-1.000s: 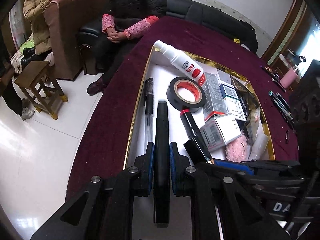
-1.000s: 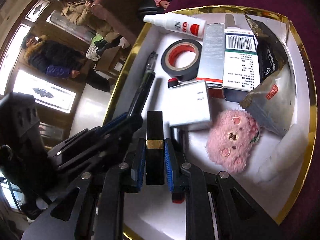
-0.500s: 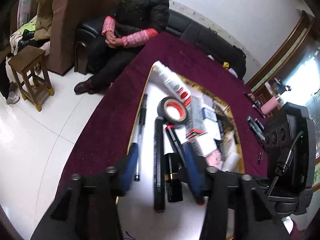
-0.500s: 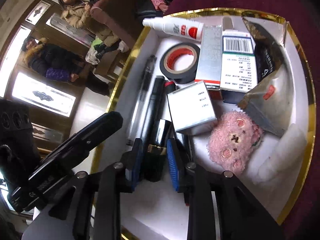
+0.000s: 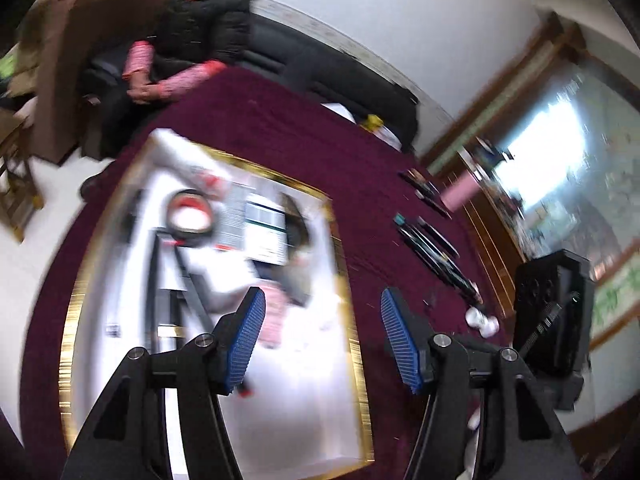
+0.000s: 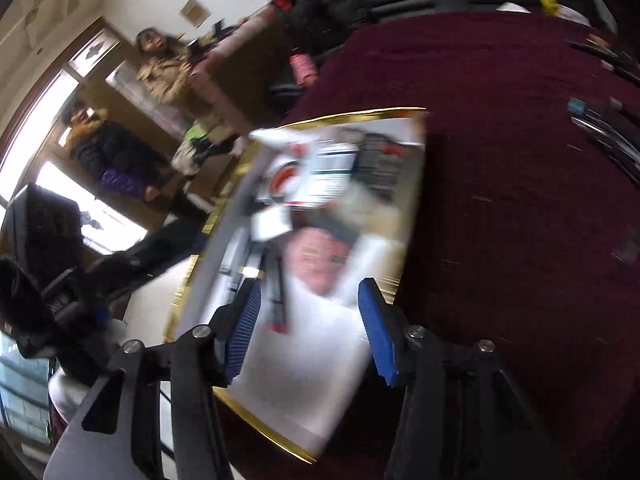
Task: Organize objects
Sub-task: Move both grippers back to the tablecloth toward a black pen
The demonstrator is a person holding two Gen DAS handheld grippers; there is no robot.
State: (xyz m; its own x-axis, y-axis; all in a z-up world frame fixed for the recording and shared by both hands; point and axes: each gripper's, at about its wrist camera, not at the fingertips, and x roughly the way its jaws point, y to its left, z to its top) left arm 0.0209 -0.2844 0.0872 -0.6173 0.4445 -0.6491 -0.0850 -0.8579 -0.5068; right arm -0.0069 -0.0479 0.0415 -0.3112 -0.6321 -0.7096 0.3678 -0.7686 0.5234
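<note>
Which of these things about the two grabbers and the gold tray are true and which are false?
1. The left gripper is open with nothing between its fingers. True.
2. The right gripper is squeezing a black tube. False: it is open and holds nothing.
3. The tray has a gold rim and sits on a dark red tablecloth. True.
4. The roll of black tape lies on the cloth outside the tray. False: it lies inside the tray.
5. Some pens lie on the cloth, outside the tray. True.

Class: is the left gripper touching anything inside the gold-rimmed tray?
Apart. In the left wrist view the left gripper is open and empty, raised above the tray.
</note>
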